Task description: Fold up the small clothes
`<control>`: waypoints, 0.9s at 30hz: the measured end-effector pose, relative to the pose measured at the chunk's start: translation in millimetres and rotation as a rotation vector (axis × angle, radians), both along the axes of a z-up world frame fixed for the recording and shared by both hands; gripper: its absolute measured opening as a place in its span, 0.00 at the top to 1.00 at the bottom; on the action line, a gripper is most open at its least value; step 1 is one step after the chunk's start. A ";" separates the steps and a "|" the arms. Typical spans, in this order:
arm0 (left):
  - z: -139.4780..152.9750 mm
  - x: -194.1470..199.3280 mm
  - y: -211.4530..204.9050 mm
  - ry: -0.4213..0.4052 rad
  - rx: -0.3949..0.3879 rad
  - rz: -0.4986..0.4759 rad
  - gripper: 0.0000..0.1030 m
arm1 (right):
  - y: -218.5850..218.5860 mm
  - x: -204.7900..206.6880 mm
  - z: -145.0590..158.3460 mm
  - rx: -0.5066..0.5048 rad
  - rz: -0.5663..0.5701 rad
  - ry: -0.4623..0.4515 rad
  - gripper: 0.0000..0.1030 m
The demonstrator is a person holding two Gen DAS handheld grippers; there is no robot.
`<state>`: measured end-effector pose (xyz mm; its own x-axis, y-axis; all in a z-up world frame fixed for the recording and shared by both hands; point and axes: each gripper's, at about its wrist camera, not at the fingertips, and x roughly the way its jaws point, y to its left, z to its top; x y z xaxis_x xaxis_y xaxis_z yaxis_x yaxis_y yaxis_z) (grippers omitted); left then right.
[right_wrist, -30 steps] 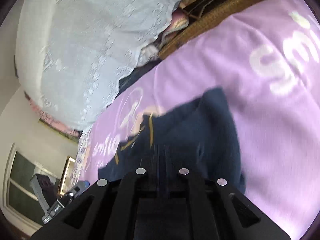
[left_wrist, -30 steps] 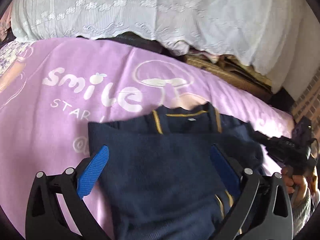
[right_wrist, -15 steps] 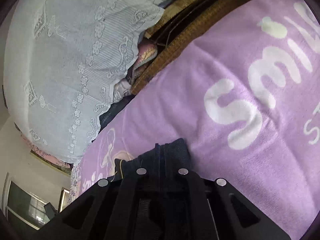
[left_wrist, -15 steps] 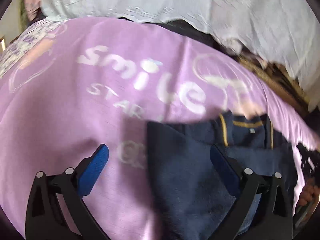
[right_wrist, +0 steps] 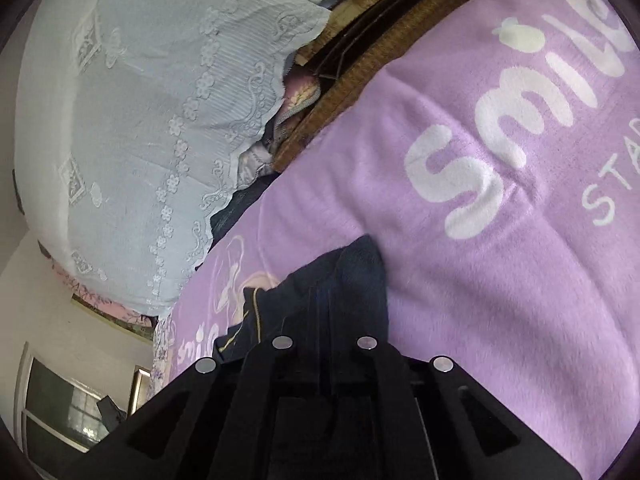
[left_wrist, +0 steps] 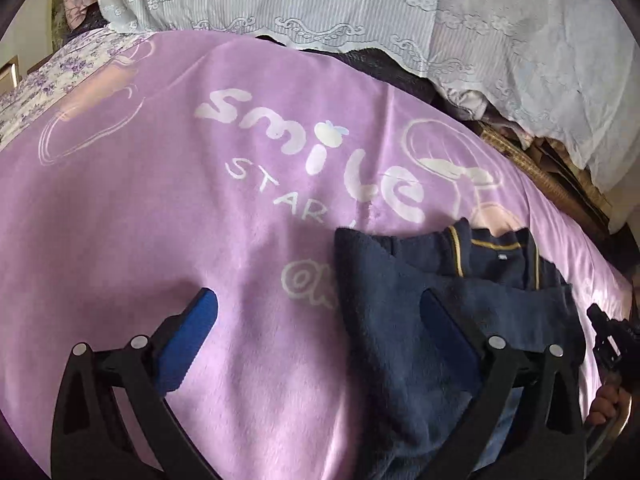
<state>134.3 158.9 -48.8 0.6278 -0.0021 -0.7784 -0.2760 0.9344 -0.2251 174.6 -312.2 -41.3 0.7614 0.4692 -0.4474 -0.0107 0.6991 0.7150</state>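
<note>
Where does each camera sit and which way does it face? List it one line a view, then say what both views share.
Left wrist: on the left hand-held gripper, looking down and forward over the purple blanket; its open blue-padded fingers show, plus a hand at the right edge.
Right wrist: on the right hand-held gripper, looking along the blanket toward the lace cloth; its black fingers show, shut on the navy garment.
Shared: blanket with "smile" print, navy garment, lace cloth.
</note>
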 end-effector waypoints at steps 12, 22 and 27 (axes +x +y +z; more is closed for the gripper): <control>-10.7 -35.8 -15.6 0.041 0.041 -0.020 0.04 | 10.8 -32.2 -4.2 -0.064 0.042 0.018 0.94; -21.9 -52.0 -50.2 0.081 0.044 -0.101 0.04 | 12.6 -46.6 -14.6 -0.064 0.074 0.054 0.79; -3.4 -55.2 -64.8 -0.022 -0.008 -0.260 0.04 | 28.2 -40.8 5.2 -0.189 0.098 -0.012 0.63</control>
<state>79.1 94.1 -52.2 0.6219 -0.1718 -0.7640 -0.0220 0.9714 -0.2363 133.8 -284.0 -36.1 0.7222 0.4500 -0.5253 -0.0930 0.8157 0.5710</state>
